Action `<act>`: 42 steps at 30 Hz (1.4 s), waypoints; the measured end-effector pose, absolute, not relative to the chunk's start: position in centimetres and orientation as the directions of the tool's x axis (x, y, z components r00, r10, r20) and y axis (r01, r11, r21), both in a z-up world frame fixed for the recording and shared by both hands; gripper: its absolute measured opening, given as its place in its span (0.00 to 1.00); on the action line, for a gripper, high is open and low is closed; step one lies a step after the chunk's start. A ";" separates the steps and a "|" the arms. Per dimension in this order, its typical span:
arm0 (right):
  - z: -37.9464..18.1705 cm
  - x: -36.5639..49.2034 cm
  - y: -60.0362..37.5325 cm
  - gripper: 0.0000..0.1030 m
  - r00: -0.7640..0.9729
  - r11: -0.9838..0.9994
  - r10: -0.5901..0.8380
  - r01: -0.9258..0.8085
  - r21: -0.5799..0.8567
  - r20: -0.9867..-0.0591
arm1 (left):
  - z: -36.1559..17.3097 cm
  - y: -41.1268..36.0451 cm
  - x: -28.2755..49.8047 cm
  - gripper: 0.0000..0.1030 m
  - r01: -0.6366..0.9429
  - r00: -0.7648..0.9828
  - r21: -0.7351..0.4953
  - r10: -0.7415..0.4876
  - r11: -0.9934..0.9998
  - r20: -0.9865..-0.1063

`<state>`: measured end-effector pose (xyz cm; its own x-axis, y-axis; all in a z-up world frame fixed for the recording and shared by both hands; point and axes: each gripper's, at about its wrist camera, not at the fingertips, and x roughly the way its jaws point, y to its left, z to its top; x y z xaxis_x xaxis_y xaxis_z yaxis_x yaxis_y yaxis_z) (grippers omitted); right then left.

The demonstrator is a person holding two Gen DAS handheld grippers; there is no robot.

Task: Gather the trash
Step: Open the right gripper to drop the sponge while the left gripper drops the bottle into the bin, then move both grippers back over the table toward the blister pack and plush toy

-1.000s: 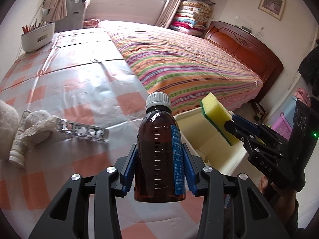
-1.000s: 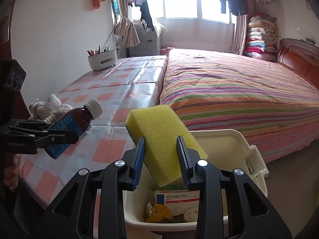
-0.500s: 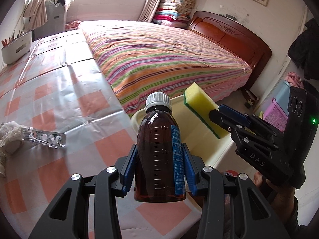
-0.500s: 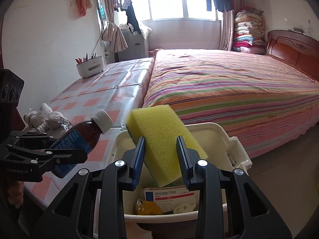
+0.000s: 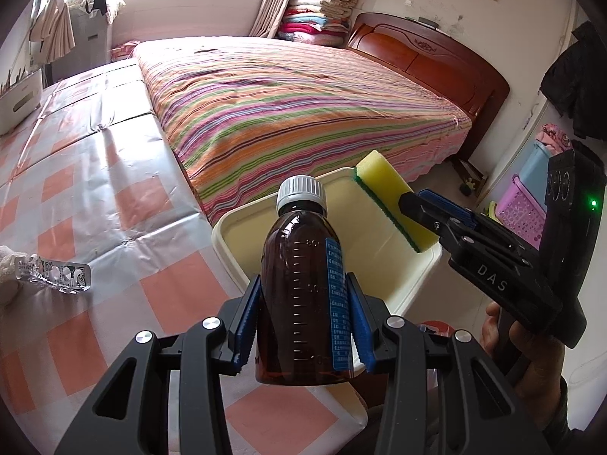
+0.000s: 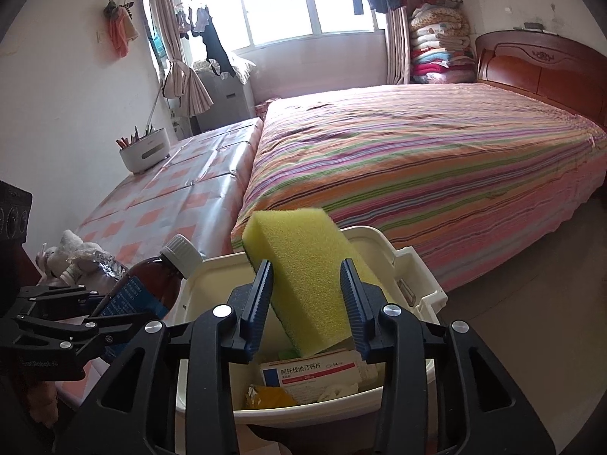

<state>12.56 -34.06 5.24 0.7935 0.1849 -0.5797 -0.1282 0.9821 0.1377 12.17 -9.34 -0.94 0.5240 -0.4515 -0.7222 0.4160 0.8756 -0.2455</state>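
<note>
A brown medicine bottle [image 5: 299, 284] with a white cap and blue label stands upright in my left gripper [image 5: 302, 280], whose pads are shut on its sides; it hangs at the near rim of the cream bin [image 5: 227, 227]. My right gripper [image 6: 305, 265] is over the same bin [image 6: 402, 254]. Its jaws are opening around a yellow sponge [image 6: 303, 284] with a green underside. The sponge sits tilted and unsqueezed between the pads, its lower end just above a medicine box [image 6: 311, 373] and a yellow wrapper [image 6: 265, 394] in the bin.
A foil blister pack [image 5: 57, 276] and a white soft toy [image 6: 72, 246] lie on the checked tablecloth at the left. A white pen holder [image 6: 144, 149] stands at the table's far end. The striped bed [image 5: 303, 106] is behind the bin, a pink basket [image 5: 523, 212] to the right.
Both grippers have moved from over the table to over the bin. The right jaws have widened and the sponge, pinched before, now sits loose and a little lower between them.
</note>
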 end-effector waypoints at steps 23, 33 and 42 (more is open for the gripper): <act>7.4 10.6 -37.3 0.65 0.891 0.964 0.121 -0.001 0.264 -0.438 | -1.3 -12.2 13.0 0.41 0.443 0.510 -0.242 -0.465 0.863 -0.724; 7.2 10.7 -36.7 0.65 0.894 0.965 0.122 -0.005 0.264 -0.431 | -0.7 -12.4 12.5 0.68 0.440 0.545 -0.228 -0.460 0.869 -0.701; 7.5 11.0 -35.5 0.70 0.893 0.963 0.167 -0.057 0.263 -0.418 | 0.7 -9.8 12.2 0.70 0.394 0.580 -0.241 -0.443 0.887 -0.683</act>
